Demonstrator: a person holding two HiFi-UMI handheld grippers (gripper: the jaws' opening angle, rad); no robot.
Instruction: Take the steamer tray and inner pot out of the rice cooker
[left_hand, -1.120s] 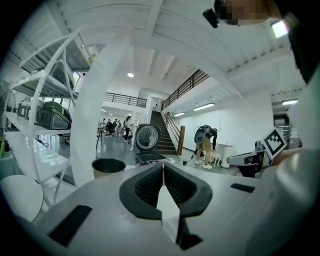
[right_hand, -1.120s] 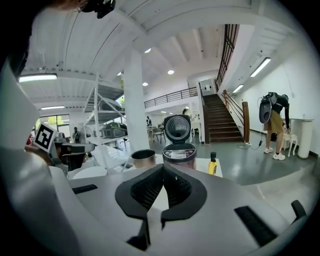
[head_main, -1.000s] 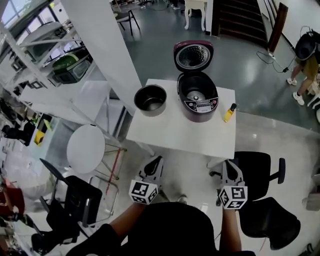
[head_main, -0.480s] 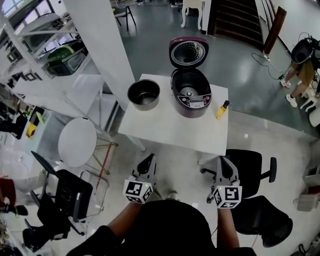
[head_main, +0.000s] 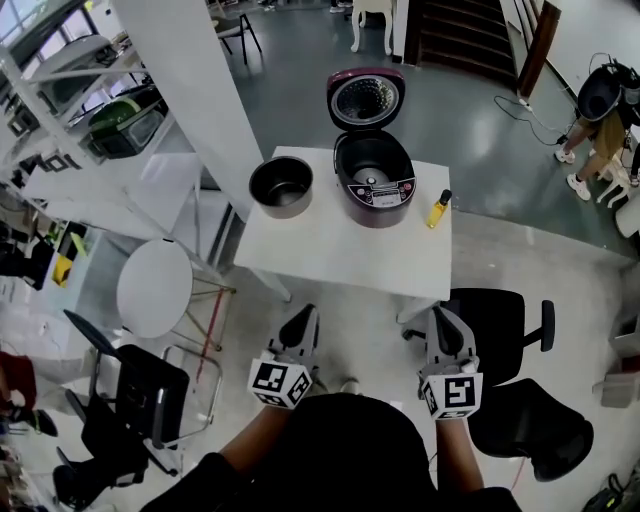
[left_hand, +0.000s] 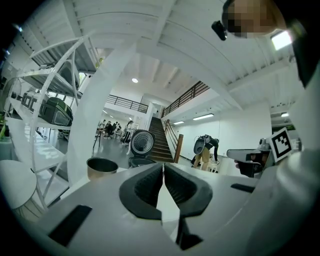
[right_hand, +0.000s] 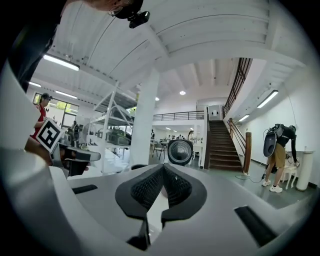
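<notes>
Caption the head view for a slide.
Left gripper and right gripper, shut and empty, before a table with open rice cooker, removed inner pot and yellow bottle.

1. The maroon oval rice cooker (head_main: 373, 180) stands at the far edge of the white square worktop (head_main: 340, 255), with its lid raised behind it.
2. The dark round metal inner pot (head_main: 281, 186) sits on the worktop, just left of the cooker.
3. The small yellow bottle (head_main: 438, 209) is right of the cooker.
4. A black office chair (head_main: 500, 320) stands at the worktop's near right corner.
</notes>
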